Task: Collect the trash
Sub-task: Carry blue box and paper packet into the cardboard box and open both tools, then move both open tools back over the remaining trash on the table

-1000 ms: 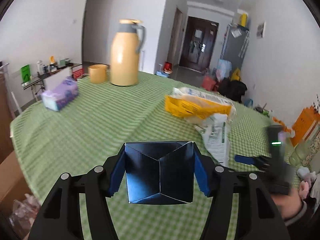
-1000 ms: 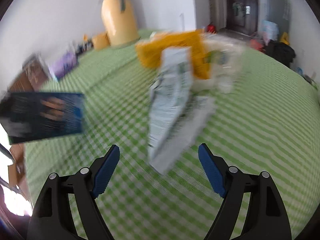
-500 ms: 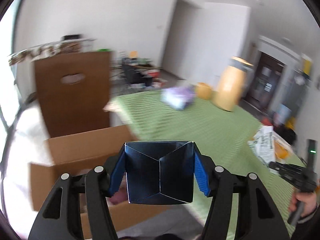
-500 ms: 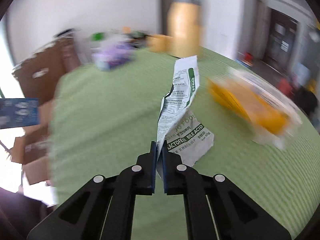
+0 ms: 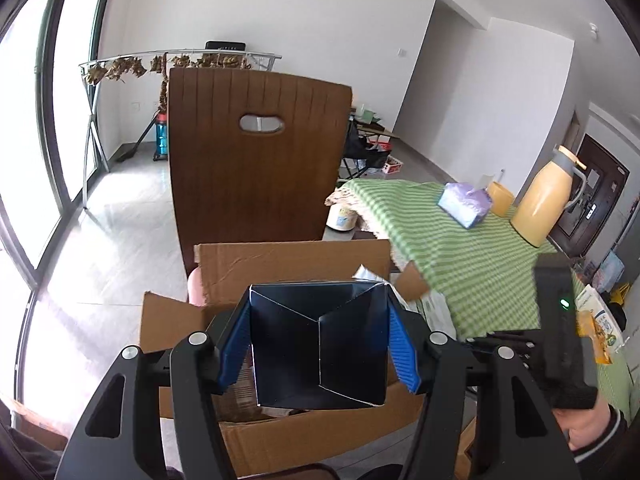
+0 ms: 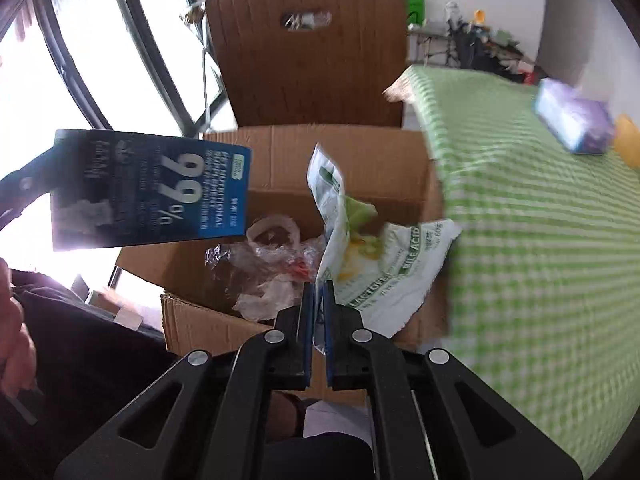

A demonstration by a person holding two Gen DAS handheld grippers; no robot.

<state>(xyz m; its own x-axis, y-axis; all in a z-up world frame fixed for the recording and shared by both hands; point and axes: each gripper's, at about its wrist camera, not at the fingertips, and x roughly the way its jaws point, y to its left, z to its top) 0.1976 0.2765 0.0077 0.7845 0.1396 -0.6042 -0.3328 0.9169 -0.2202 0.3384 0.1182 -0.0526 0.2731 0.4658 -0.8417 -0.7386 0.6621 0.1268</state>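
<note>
Both jaws now pinch trash over cardboard box (image 6: 360,152): "99%" carton (image 6: 148,192), seemingly "BILE ACID" sachet (image 6: 384,268)

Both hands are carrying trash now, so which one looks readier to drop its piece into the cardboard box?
Probably the right gripper: its white wrapper hangs over the cardboard box. The left gripper's blue carton seems nearer the box's edge.

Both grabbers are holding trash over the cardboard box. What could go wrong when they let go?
1. The white wrapper pinched in the right gripper hangs near the cardboard box wall beside the green table; released there, it might land outside.
2. The dark blue carton in the left gripper looks bulky; it could catch on a flap and tip out.
</note>
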